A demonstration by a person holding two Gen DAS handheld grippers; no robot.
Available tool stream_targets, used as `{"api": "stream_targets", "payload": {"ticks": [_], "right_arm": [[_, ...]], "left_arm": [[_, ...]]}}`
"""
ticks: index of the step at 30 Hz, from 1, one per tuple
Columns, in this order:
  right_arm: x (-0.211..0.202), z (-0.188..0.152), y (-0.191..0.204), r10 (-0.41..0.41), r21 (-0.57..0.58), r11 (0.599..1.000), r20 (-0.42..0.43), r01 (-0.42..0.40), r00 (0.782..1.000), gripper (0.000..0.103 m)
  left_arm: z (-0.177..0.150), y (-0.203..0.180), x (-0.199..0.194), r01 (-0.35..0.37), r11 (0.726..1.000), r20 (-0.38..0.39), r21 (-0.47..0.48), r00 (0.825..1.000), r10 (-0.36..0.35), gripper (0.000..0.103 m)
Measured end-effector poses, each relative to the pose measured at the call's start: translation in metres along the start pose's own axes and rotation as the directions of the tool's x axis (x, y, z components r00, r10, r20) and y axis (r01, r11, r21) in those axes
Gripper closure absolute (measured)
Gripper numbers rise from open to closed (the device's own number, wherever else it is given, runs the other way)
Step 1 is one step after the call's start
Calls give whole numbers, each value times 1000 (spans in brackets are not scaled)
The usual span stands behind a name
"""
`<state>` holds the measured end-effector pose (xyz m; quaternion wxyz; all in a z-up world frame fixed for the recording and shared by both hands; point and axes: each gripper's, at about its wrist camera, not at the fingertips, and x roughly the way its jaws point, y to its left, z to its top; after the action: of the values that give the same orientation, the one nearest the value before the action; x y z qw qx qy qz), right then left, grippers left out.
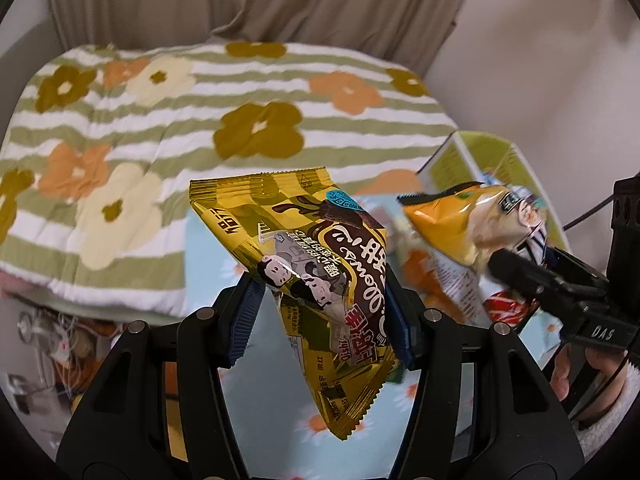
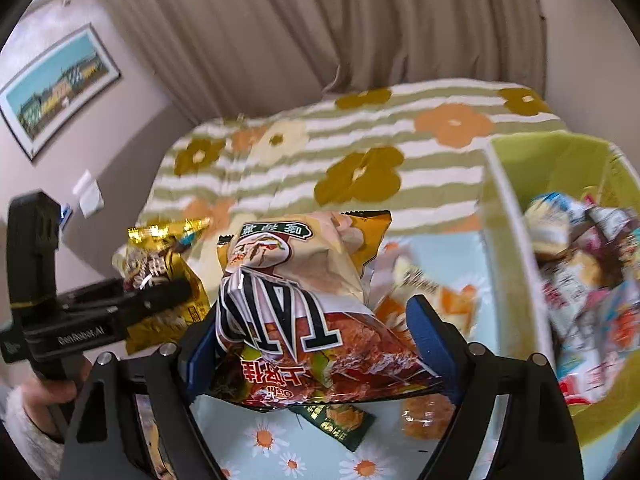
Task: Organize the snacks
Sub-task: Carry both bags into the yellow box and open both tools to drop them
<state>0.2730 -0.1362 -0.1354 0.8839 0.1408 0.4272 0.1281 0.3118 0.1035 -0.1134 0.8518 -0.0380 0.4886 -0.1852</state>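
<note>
My left gripper (image 1: 324, 316) is shut on a gold and brown snack bag (image 1: 316, 264) and holds it in the air above the daisy-print cloth (image 1: 208, 248). My right gripper (image 2: 316, 344) is shut on an orange and red chip bag (image 2: 304, 312), also lifted. Each view shows the other gripper: the right one with its orange bag (image 1: 472, 228) at the right of the left wrist view, the left one with the gold bag (image 2: 160, 280) at the left of the right wrist view. A green box (image 2: 516, 280) at the right holds several snack packets (image 2: 592, 280).
Loose snack packets (image 2: 428, 420) lie on the daisy cloth (image 2: 460, 256) under my right gripper. A bed with a striped flower blanket (image 1: 224, 120) lies beyond. Curtains (image 2: 320, 20) and a framed picture (image 2: 56, 88) are on the walls behind.
</note>
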Motion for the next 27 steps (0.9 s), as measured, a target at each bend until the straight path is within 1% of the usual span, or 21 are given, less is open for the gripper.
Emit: {"api": "stream_targets", "payload": {"ticks": [2,5,7,8,12,16,21,25,27], "right_arm": [[-17,7,-11,-13,7,1000,31,13,999,20],[-46,15,-39,-30,28,999,77,28,997,20],[-62,19,-56,-37,36,999,92,34,995,20],[-70,21,-67,-41,39,999,97,37,994,20],[-99,28,-114,-65,46,997,109,61,992,20],[-120,33,-159,-76,48,996,114,71,991,20],[-133,37,-210,-76,47,996,93,72,993,20],[-138,38,-236,-66,59,996,76,61,995,20],[-140,36,-246,-63,65,996,71,59,995,20]], "left_arm": [[7,-16,-2,12,1000,16,15,1000,-13,50],[18,-50,-3,32,999,38,40,999,-34,50],[25,-80,1,44,998,50,54,998,-47,51],[27,-89,3,48,997,52,57,997,-51,50],[37,-150,18,85,994,64,64,994,-89,51],[45,-203,38,96,993,69,74,992,-101,50],[51,-257,76,123,991,36,54,991,-125,50],[52,-285,104,109,993,-6,54,994,-109,50],[51,-294,115,103,993,-26,55,994,-102,50]]}}
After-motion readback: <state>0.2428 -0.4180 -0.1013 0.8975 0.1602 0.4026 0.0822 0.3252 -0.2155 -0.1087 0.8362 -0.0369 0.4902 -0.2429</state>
